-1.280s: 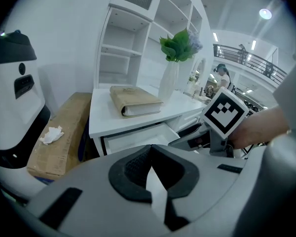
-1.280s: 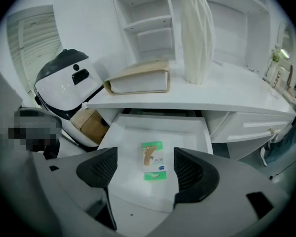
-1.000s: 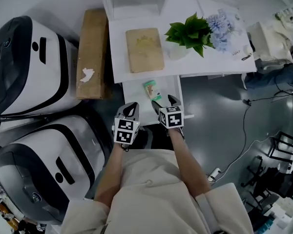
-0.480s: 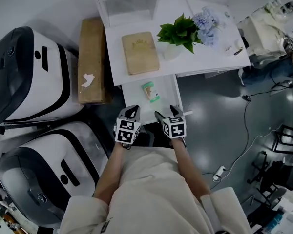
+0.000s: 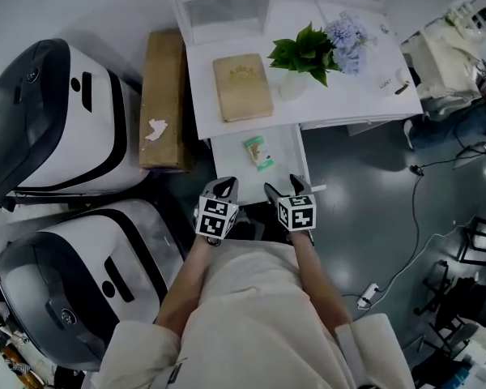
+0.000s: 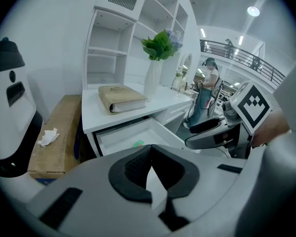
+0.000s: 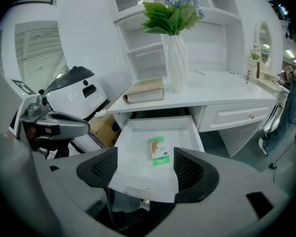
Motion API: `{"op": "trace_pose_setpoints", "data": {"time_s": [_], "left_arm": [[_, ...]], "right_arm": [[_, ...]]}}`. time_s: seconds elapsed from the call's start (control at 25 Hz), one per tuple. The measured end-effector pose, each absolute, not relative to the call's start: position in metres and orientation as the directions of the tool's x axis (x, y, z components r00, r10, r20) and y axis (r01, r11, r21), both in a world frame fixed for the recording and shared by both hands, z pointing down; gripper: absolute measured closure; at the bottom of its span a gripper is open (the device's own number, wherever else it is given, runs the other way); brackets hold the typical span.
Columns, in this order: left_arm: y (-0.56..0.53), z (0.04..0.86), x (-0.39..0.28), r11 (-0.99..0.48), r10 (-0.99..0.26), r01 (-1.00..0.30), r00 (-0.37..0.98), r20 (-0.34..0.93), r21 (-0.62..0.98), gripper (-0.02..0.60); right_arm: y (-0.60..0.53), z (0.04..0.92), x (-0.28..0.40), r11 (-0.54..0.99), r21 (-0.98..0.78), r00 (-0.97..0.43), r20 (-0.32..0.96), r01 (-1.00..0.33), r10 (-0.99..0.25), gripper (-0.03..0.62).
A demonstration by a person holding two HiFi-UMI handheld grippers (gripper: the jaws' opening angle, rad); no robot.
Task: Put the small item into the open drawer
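Note:
The small item [image 7: 158, 151], a flat green and tan packet, lies inside the open white drawer [image 7: 143, 186] under the desk. From the head view, the packet [image 5: 258, 152] rests in the middle of the drawer [image 5: 227, 156]. My right gripper [image 7: 145, 169] is open and empty, hovering just in front of the drawer's front edge, and shows lower in the head view [image 5: 285, 187]. My left gripper [image 6: 150, 159] is shut with nothing in it, left of the drawer front [image 5: 219, 190]. A green glimpse of the packet [image 6: 138, 143] shows past its jaws.
On the desk top lie a tan book [image 5: 241, 86] and a white vase with green leaves and blue flowers [image 5: 308, 55]. A cardboard box [image 5: 164, 100] and two large white machines [image 5: 49, 120] stand left. A closed drawer [image 7: 237, 116] sits right of the open one.
Both grippers have drawn back a little from the drawer toward my body. The packet stays where it lay in the drawer. The right gripper remains open, the left shut.

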State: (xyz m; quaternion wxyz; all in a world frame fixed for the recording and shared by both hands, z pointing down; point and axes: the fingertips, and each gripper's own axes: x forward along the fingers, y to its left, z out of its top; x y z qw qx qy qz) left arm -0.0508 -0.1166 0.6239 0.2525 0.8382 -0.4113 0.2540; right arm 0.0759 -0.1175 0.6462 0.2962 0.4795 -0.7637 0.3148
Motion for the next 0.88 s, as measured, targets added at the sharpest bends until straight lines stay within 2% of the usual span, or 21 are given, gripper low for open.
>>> {"op": "trace_pose_setpoints", "data": {"time_s": [0.24,0.56,0.76,0.88], "left_arm": [[-0.1206,0.6171,-0.0520,-0.520,-0.575,-0.824,0.534,0.621,0.227,0.566],[-0.1169,0.6172,-0.0446,-0.537,-0.563,-0.814,0.542,0.625,0.222,0.566],[-0.1197,0.6161,-0.0438,-0.547,-0.560,-0.809,0.545,0.625,0.216,0.566],[-0.1210,0.6156,-0.0443,-0.547,-0.560,-0.809,0.545,0.624,0.215,0.566]], "right_arm": [[-0.1196,0.6437,0.0755,0.351,-0.209,-0.385,0.727,-0.913,-0.568,0.232],[-0.1156,0.6446,0.0797,0.338,-0.234,-0.396,0.716,-0.912,-0.574,0.284],[-0.1187,0.6406,0.0772,0.340,-0.241,-0.405,0.702,-0.909,-0.585,0.336],[-0.1201,0.6382,0.0766,0.341,-0.241,-0.407,0.696,-0.909,-0.591,0.390]]}}
